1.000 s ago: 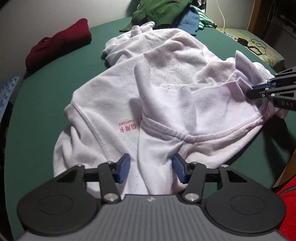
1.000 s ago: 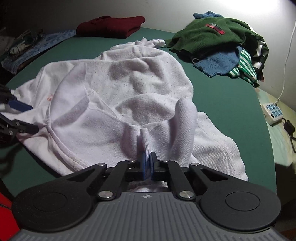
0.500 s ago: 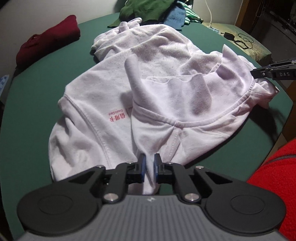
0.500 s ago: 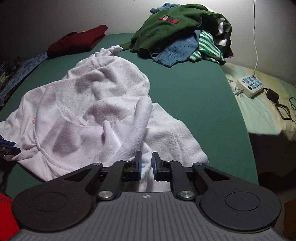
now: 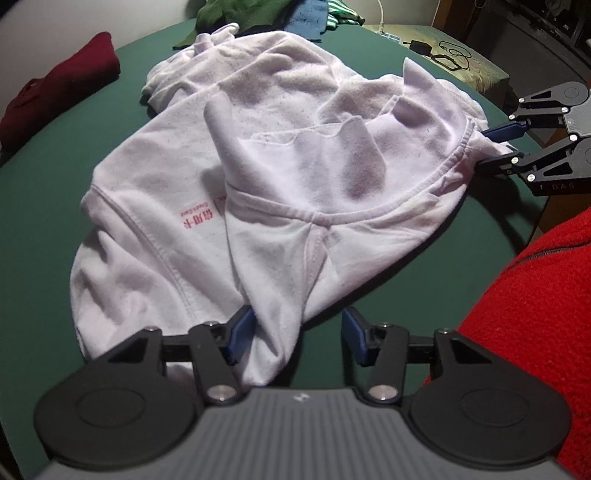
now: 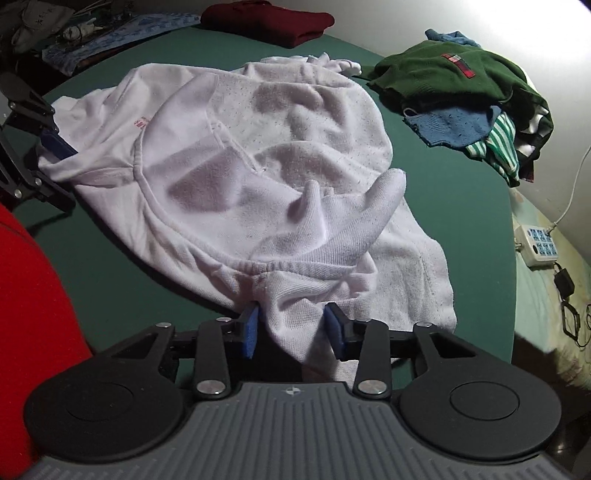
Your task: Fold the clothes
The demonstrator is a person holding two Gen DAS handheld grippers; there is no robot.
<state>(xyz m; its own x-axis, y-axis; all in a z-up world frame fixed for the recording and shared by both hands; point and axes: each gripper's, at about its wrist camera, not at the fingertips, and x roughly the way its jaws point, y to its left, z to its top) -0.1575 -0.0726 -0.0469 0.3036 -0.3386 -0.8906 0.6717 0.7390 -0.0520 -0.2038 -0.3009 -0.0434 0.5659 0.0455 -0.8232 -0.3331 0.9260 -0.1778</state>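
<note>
A crumpled white sweatshirt (image 5: 258, 166) with small red print lies on the green table (image 5: 44, 229). Its near hem lies between the jaws of my left gripper (image 5: 299, 334), which are opening. The cloth brushes the left pad, and the right pad stands clear of it. In the right wrist view the same sweatshirt (image 6: 258, 147) hangs loosely between the jaws of my right gripper (image 6: 292, 331), which are also opening. Each gripper shows in the other's view: the right gripper (image 5: 489, 147) at the garment's far right corner, the left gripper (image 6: 55, 166) at its left edge.
A folded maroon garment (image 6: 266, 18) lies at the table's far side. A pile of green, blue and striped clothes (image 6: 461, 88) sits at the back right. A power strip (image 6: 535, 243) and cables lie beyond the table's right edge. A person's red fleece sleeve (image 5: 535, 295) is close by.
The left jaws closed on the hem half a second ago and now stand apart again. The right jaws went from shut on the cloth to apart, and that view has swung right.
</note>
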